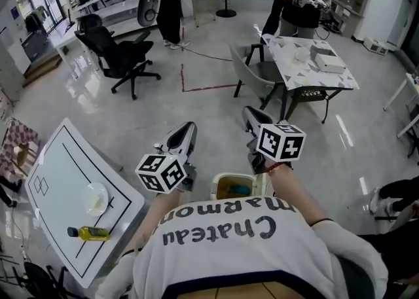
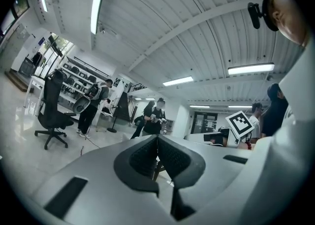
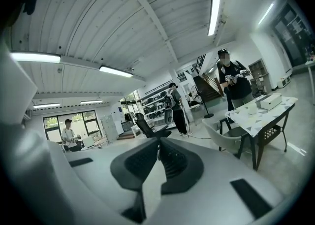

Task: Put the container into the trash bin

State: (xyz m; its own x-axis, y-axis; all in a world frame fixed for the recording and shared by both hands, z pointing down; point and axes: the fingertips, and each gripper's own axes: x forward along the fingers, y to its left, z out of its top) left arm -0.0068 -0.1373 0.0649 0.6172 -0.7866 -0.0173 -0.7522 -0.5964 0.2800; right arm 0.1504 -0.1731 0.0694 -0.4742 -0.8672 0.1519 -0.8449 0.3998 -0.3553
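Observation:
In the head view a white round container [image 1: 97, 197] lies on the white table [image 1: 59, 167] at the left, beside a yellow bottle [image 1: 91, 233]. The small trash bin [image 1: 223, 182] stands on the floor right below me, between my arms, with something blue [image 1: 241, 190] inside it. My left gripper [image 1: 188, 127] and right gripper [image 1: 249, 113] are both held up over the floor beyond the bin, pointing away from me. Both are shut with nothing between the jaws, as the left gripper [image 2: 157, 138] and right gripper [image 3: 158, 141] show in their own views. Neither is near the container.
A black office chair [image 1: 121, 55] stands ahead at the left. A grey chair [image 1: 252, 72] and a patterned table [image 1: 311, 65] with white boxes stand ahead at the right. People stand at the back of the room. Someone's legs [image 1: 396, 193] show at the right edge.

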